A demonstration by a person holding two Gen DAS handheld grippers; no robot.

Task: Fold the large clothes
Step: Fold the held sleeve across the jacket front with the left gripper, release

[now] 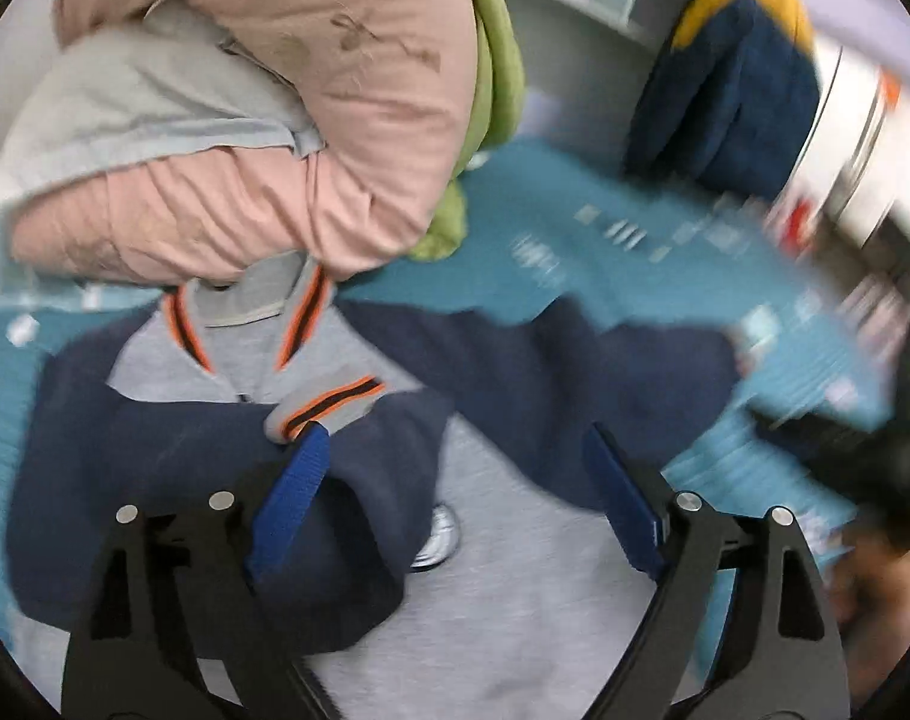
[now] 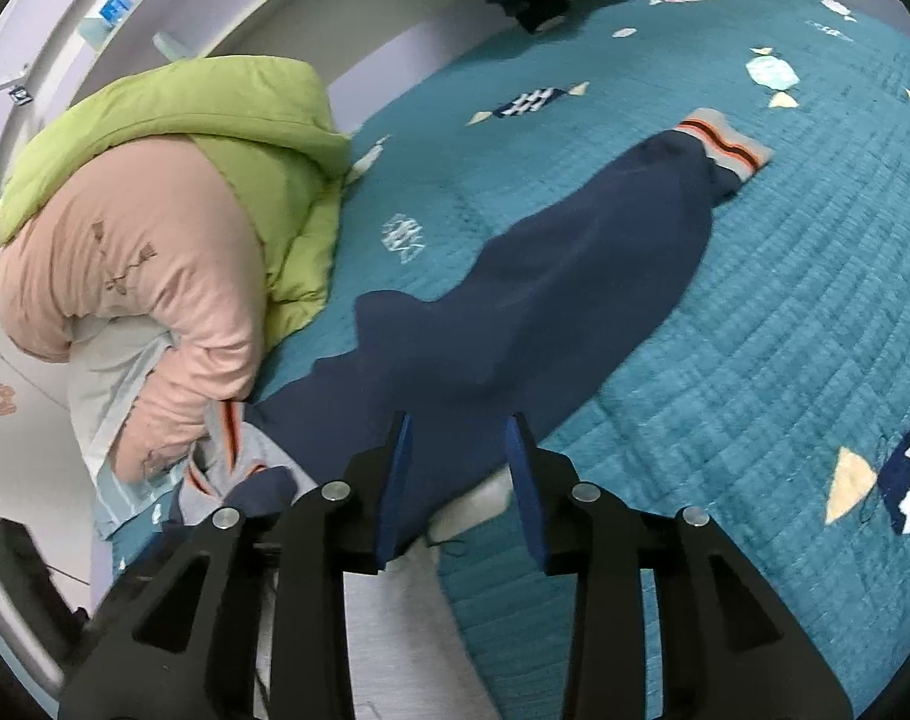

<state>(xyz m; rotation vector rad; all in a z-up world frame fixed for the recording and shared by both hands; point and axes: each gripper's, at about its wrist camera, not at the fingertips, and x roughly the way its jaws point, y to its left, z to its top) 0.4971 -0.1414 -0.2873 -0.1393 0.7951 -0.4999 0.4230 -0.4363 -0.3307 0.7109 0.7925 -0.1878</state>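
A jacket with a grey body (image 1: 514, 600) and navy sleeves lies flat on the teal quilt (image 2: 754, 360). One navy sleeve (image 1: 185, 450) is folded across the body, and its grey cuff (image 1: 329, 402) with orange and black stripes lies at the tip of one blue pad. My left gripper (image 1: 455, 438) hovers over the jacket, open wide, with nothing pressed between its pads. The other sleeve (image 2: 544, 300) stretches out straight to its striped cuff (image 2: 724, 147). My right gripper (image 2: 460, 420) is partly open over that sleeve's shoulder end, and navy cloth shows between the pads without being pinched.
A pile of a pink coat (image 2: 155, 252), a green puffy jacket (image 2: 215, 120) and a pale cloth sits by the jacket's collar (image 2: 233, 438). A navy and yellow garment (image 1: 724, 90) lies farther off on the bed. The white bed frame (image 2: 245, 18) curves behind the pile.
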